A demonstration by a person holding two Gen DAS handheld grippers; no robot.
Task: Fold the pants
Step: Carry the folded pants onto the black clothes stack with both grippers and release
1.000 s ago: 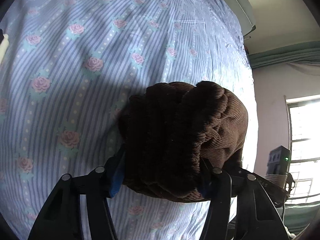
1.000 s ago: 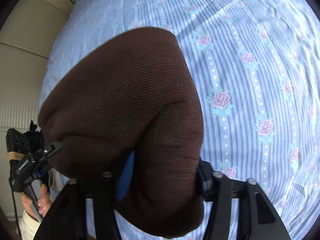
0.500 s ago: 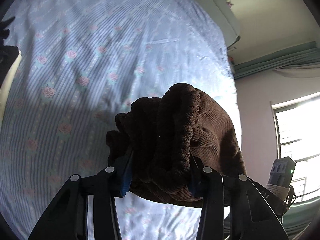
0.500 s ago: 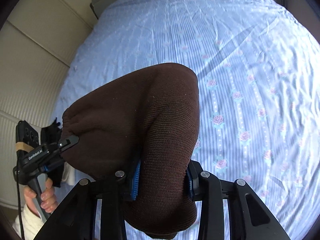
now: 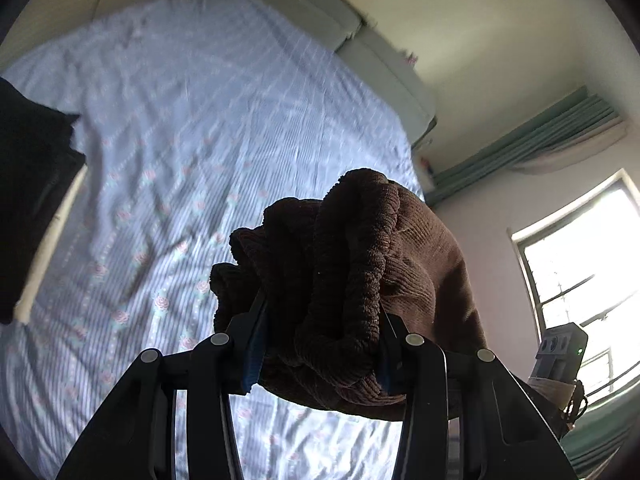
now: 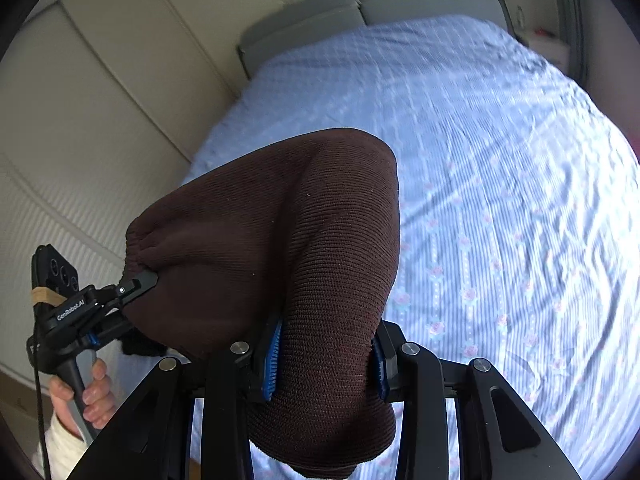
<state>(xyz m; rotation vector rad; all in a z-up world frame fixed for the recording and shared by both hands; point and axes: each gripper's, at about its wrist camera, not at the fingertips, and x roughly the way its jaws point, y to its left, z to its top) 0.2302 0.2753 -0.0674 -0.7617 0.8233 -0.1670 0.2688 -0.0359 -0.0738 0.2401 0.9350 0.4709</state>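
The brown corduroy pants [image 5: 360, 280] are held up in the air above the bed. My left gripper [image 5: 320, 340] is shut on a bunched part of them. My right gripper [image 6: 324, 356] is shut on another part of the pants [image 6: 280, 232], and the cloth stretches leftward from it to the left gripper [image 6: 132, 284], which shows in the right wrist view with the person's hand below it. The rest of the pants hangs out of sight.
The bed [image 5: 180, 140] has a blue striped sheet with pink roses [image 6: 500, 200]. A grey headboard [image 6: 360, 4] stands at its far end. A white wardrobe [image 6: 80, 120] is on the left, a window [image 5: 580, 260] on the right. Dark cloth [image 5: 28, 184] shows at the left edge.
Both grippers have risen with the pants, away from the sheet. The views have tilted up, so the headboard, walls and window now show.
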